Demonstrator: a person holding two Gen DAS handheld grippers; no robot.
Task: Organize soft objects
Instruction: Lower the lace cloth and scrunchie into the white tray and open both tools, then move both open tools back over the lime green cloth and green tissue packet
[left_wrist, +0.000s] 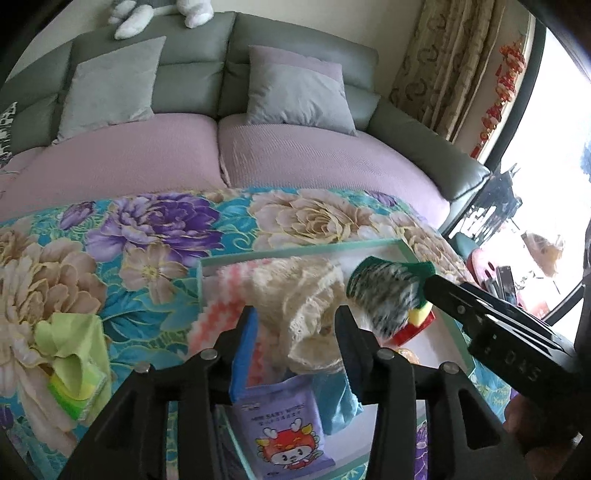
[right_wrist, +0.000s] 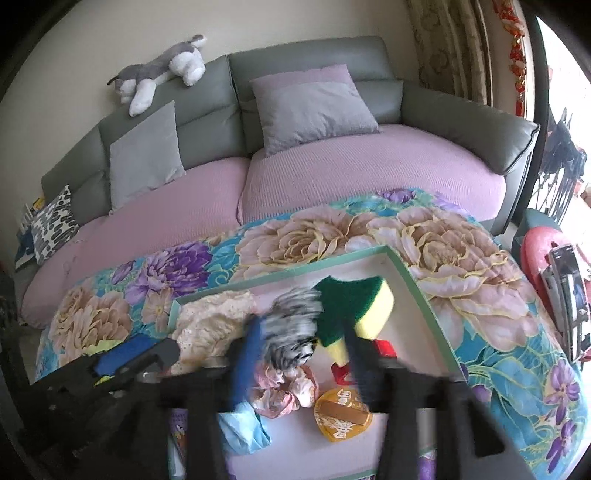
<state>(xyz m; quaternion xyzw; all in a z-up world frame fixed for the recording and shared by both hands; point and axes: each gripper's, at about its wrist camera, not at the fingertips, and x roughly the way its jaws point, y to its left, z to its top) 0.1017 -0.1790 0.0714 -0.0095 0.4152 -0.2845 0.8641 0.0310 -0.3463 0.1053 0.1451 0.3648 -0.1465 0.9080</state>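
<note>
Here both tongs (left_wrist: 295, 332) (right_wrist: 299, 350) gape over the tray (right_wrist: 424, 295).

Soft daylight — blown-out window (left_wrist: 535, 166), fisheye-warped edges

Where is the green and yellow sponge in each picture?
Left wrist view: the sponge is right of centre, mostly hidden behind a striped fuzzy cloth.
Right wrist view: the sponge is in the middle, just right of that cloth.
Shared landmark: the tray holding both.
</note>
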